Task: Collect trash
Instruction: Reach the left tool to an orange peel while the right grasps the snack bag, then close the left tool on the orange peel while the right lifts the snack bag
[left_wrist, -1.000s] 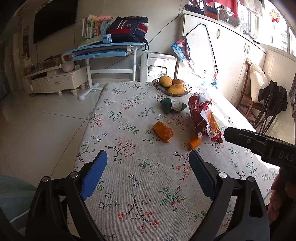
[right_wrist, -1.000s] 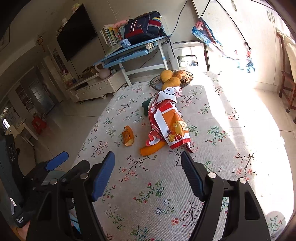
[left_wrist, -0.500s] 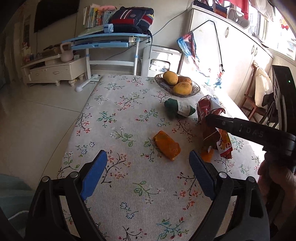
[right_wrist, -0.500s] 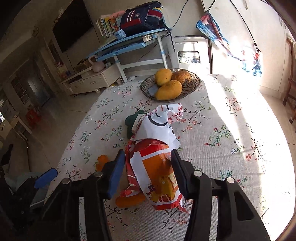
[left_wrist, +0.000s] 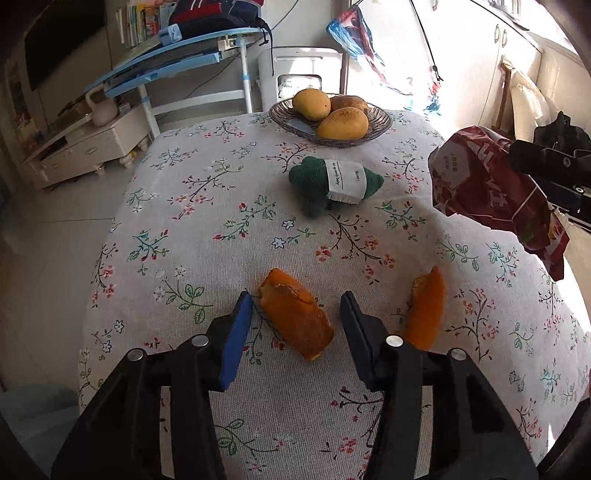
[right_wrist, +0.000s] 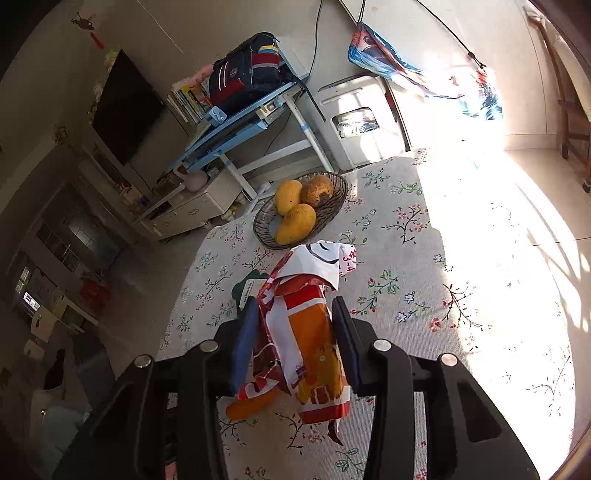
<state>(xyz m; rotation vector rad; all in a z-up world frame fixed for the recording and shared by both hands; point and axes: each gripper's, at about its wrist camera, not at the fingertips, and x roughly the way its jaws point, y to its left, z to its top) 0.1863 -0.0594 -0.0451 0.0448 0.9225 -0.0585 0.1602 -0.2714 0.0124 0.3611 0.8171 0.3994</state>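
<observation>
My right tongs (right_wrist: 295, 332) are pinching a crumpled red-and-orange snack wrapper (right_wrist: 303, 339), both blue pads pressed against its sides; from my left camera the wrapper (left_wrist: 495, 192) hangs lifted over the table's right edge. My left tongs (left_wrist: 295, 317) are spread wide just above the cloth, with an orange peel piece (left_wrist: 295, 317) lying between the fingertips, its upper end close to the left pad. A second peel piece (left_wrist: 424, 306) lies just right of my right-hand finger, near the right edge. Farther in, mid-table, a green knitted cloth with a white label (left_wrist: 332, 181) lies alone with bare floral tablecloth (left_wrist: 184, 221) around it, and the whole left side of the table is open. Near the far edge stands a wire basket (left_wrist: 380, 125) holding three mangoes (left_wrist: 341, 123).
</observation>
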